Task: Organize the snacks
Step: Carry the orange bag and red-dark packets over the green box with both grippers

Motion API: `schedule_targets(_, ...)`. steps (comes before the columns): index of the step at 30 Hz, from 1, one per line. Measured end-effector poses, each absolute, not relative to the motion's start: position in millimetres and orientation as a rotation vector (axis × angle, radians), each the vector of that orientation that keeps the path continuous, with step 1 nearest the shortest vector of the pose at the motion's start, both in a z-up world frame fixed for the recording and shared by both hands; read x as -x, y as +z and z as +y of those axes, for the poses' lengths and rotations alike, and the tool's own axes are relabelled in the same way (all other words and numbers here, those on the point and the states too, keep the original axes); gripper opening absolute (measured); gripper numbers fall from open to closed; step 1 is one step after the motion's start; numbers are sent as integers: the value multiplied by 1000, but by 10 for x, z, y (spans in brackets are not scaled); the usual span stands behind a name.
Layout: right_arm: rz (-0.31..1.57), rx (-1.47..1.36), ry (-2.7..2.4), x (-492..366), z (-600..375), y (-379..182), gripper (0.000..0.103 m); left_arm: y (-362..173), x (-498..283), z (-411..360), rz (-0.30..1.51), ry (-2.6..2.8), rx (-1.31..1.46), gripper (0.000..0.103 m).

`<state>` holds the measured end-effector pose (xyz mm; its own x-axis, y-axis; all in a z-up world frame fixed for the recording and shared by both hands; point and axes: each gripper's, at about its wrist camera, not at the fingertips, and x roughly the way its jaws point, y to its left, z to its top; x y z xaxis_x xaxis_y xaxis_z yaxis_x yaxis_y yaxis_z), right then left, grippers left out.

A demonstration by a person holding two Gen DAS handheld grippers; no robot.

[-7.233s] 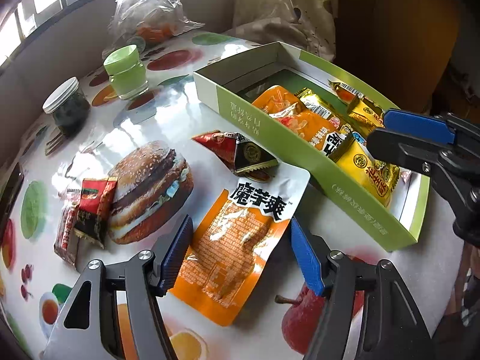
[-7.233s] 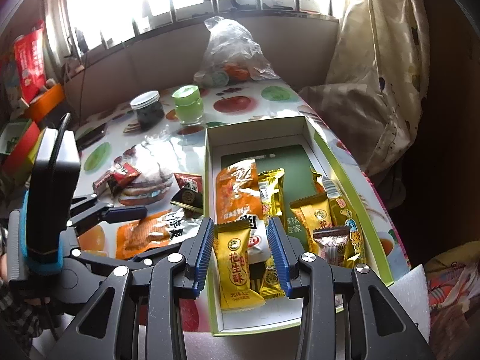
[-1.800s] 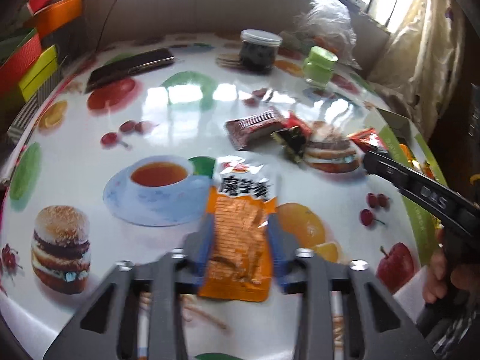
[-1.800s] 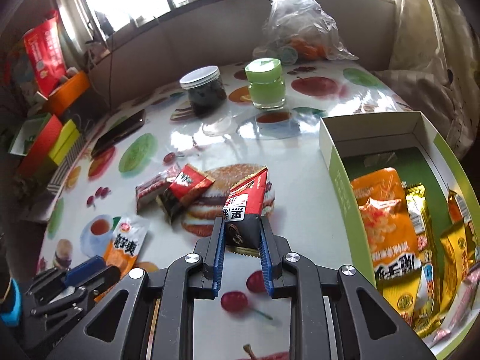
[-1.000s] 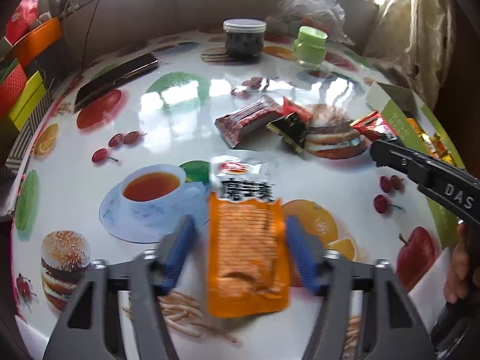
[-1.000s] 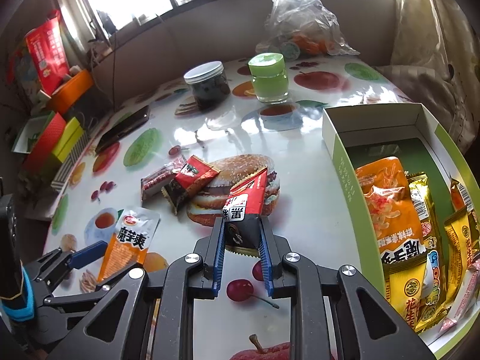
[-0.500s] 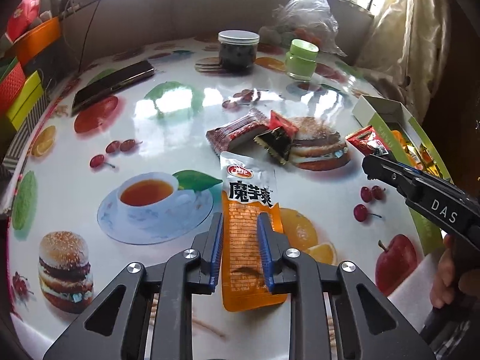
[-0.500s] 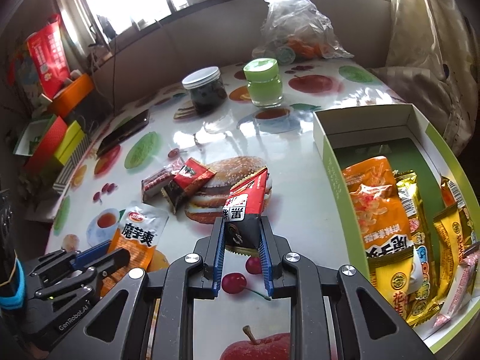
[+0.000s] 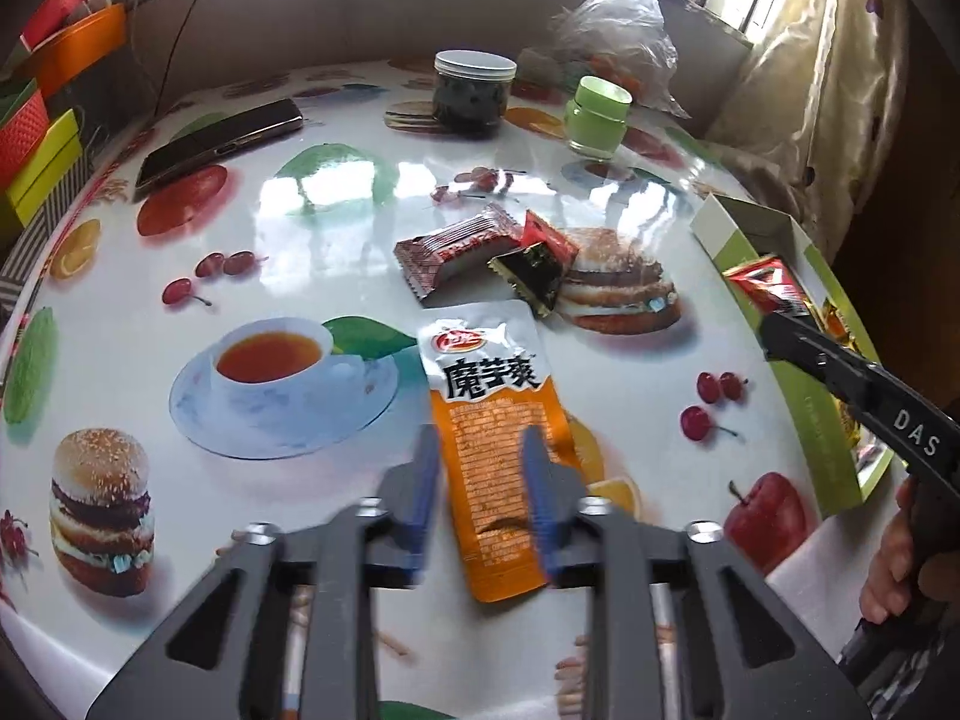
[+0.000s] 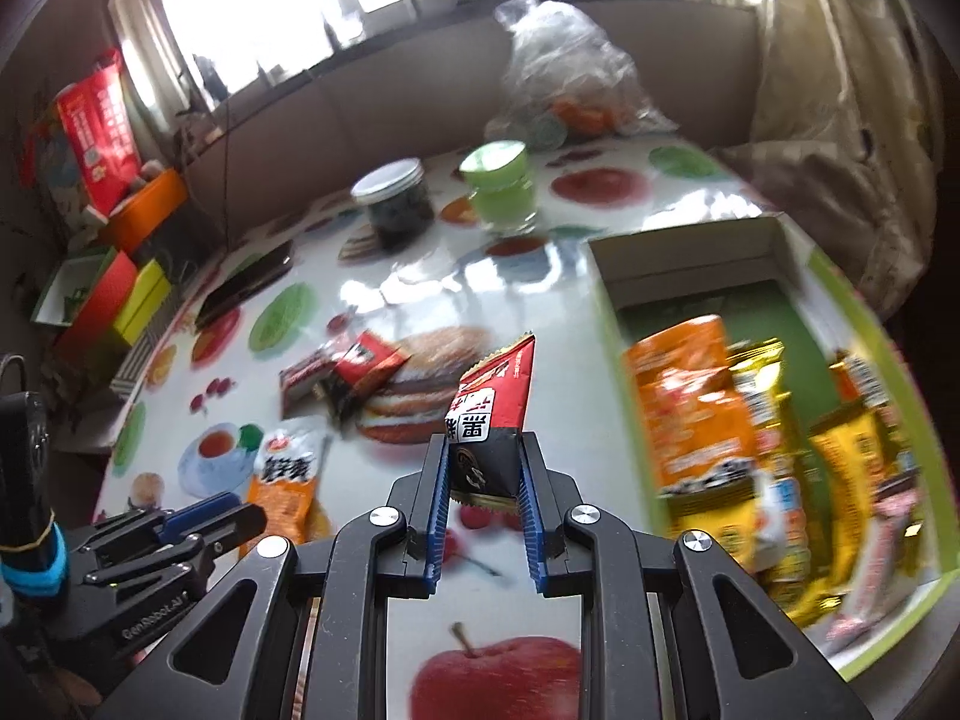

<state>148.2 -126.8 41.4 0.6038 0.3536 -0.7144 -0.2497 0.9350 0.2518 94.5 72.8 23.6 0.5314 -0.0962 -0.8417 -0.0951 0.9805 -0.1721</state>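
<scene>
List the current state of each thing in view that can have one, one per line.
Left claw: shut on the orange-and-white snack pouch.
Right claw: shut on the red-and-black snack packet, held up off the table.
Green cardboard box: open, partly filled with snacks.
Dark jar with white lid: closed, upright.
Green jar: lid on, upright.
Clear plastic bag: bunched, opening not visible.

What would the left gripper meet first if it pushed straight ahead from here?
Beyond the orange pouch between its jaws, the left gripper would probably first meet the black-and-gold packet and brown wrapped bar; depth is uncertain.
</scene>
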Motion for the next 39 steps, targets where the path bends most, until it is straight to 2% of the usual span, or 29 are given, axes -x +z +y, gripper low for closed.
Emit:
schedule_targets(1,847,-139,343,-1481,-1318,438,20,232,-958,717,1015,0,206,62)
schedule_targets(2,838,-143,331,-1478,-1372,462,20,212,-982,690,1024,-3,205,65)
schedule_targets(13,829,-145,189,-1498,-1919,449,20,98,-1149,424,1079,80,102,66)
schedule_targets(15,837,-131,172,-1499,-1958,420,20,100,-1145,450,1069,88,113,64)
schedule_targets(16,841,-115,162,-1498,-1969,403,20,107,-1143,457,1063,99,109,54)
schedule_targets(19,854,-107,151,-1492,-2002,356,21,116,-1145,477,1055,97,118,52)
schedule_targets(25,873,-108,150,-1478,-2047,291,21,178,-1123,444,1028,93,109,37)
schedule_targets(39,853,-140,170,-1394,-2159,334,21,506,-1127,92,978,-20,105,37)
